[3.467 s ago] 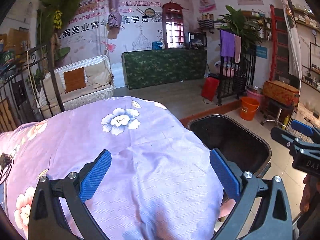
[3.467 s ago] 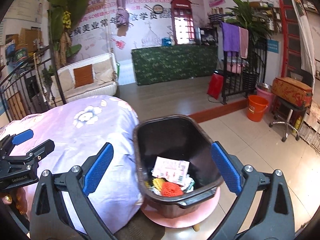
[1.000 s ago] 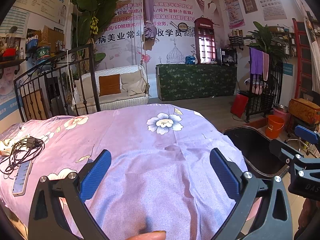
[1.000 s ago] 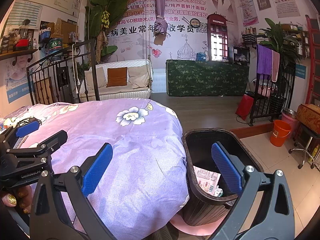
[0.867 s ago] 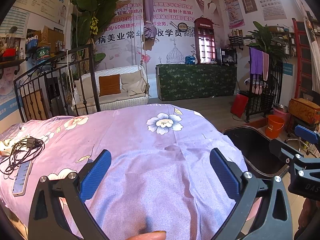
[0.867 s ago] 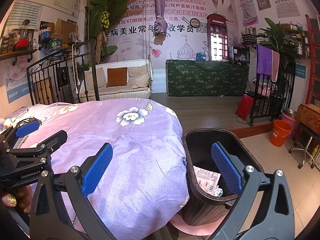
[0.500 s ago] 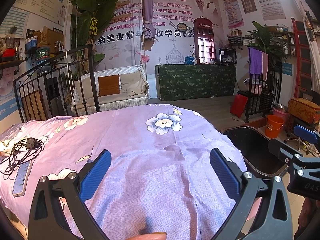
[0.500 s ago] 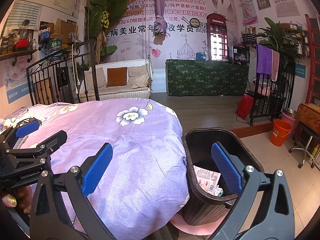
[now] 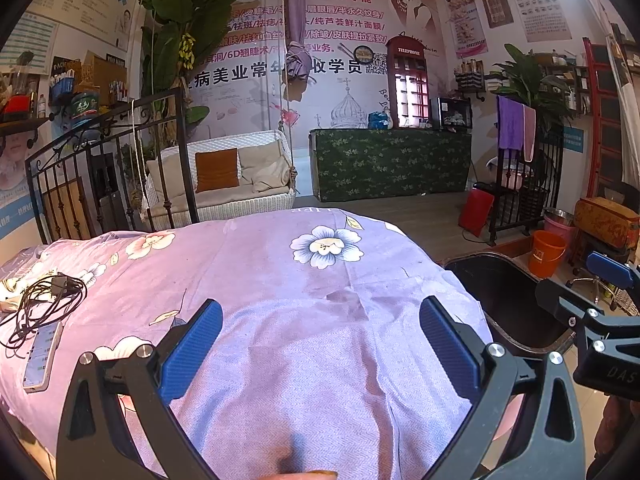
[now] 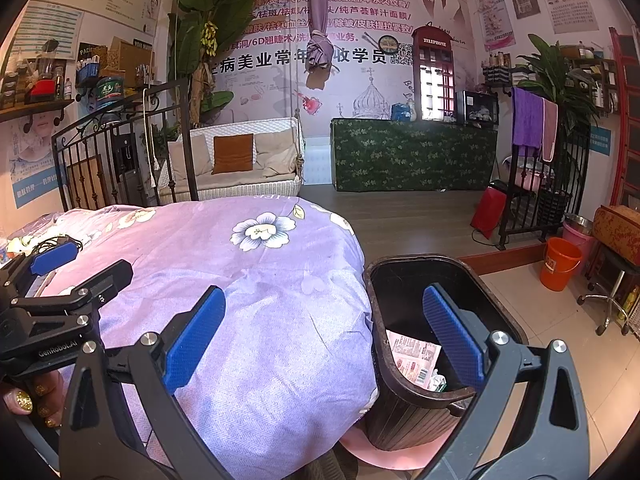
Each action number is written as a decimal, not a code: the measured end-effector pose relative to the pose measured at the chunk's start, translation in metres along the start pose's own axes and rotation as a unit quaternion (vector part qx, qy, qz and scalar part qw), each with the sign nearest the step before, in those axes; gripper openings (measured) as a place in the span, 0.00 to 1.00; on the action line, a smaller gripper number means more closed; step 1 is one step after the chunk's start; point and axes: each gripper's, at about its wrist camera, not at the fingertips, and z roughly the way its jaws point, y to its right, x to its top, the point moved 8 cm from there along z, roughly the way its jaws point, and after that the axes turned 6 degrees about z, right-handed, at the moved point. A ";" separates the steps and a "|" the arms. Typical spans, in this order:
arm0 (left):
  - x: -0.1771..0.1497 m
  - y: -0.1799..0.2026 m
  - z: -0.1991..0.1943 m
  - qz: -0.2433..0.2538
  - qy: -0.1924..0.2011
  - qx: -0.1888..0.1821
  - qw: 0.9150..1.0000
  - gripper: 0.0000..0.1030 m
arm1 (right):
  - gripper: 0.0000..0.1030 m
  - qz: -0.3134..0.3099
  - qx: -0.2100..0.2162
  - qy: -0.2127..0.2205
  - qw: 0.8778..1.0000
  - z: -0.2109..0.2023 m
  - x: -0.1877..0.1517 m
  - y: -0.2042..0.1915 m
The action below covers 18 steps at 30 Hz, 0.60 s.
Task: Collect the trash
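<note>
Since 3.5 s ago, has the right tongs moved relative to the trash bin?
Yes. The right tongs backed away and left: the trash bin, then centred between the fingers, now sits lower right, with more purple bedspread showing.

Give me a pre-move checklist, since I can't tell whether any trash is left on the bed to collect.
1. Left gripper open and empty: ok.
2. Right gripper open and empty: ok.
3. Bin upright beside the bed, mouth clear: ok.
4. Trash already in bin, printed paper: ok.
5. Trash left on the sheet: none seen; far left edge cannot tell.
6. Cable and phone are not trash, out of the grippers' way: ok.
</note>
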 end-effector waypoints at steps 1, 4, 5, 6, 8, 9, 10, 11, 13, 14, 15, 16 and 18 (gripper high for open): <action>0.000 0.000 0.000 0.000 0.000 0.000 1.000 0.95 | 0.95 0.000 0.000 0.000 1.000 0.000 0.000 0.000; 0.000 -0.001 0.000 0.000 0.000 -0.001 1.000 0.95 | 0.95 0.001 0.000 0.000 1.000 0.000 0.000 0.000; 0.000 -0.001 0.000 -0.001 0.000 0.000 1.000 0.95 | 0.95 0.001 -0.001 0.000 1.000 0.000 0.000 0.000; 0.000 0.000 0.000 -0.001 0.000 -0.001 1.000 0.95 | 0.95 0.002 -0.001 -0.001 1.000 0.000 0.000 0.000; 0.000 0.000 0.000 0.000 0.000 -0.001 1.000 0.95 | 0.95 0.001 -0.001 0.000 1.000 0.000 0.000 0.000; 0.000 0.000 0.000 0.000 0.000 -0.001 1.000 0.95 | 0.95 0.001 -0.001 0.000 1.000 0.000 0.000 0.000; 0.000 0.000 0.000 0.000 -0.001 -0.001 1.000 0.95 | 0.95 0.000 -0.001 -0.001 1.000 0.000 0.000 0.000; 0.000 0.000 0.000 0.000 -0.001 -0.001 1.000 0.95 | 0.95 0.001 -0.001 -0.001 1.000 0.000 0.000 0.000; -0.001 0.000 0.000 -0.001 -0.001 -0.002 1.000 0.95 | 0.95 0.001 -0.002 -0.002 1.000 0.001 0.000 -0.001; -0.001 0.000 0.000 -0.001 0.000 -0.002 1.000 0.95 | 0.95 0.002 -0.002 -0.002 1.000 0.001 0.000 -0.002; -0.001 0.000 0.000 -0.001 -0.001 -0.003 1.000 0.95 | 0.95 0.002 -0.002 -0.002 1.000 0.001 0.000 -0.002; -0.001 0.000 0.001 -0.001 -0.001 -0.003 1.000 0.95 | 0.95 0.002 -0.002 -0.002 1.000 0.001 0.000 -0.001; -0.001 0.001 0.001 -0.002 -0.001 -0.004 1.000 0.95 | 0.95 0.002 -0.002 -0.001 1.000 0.001 0.000 -0.001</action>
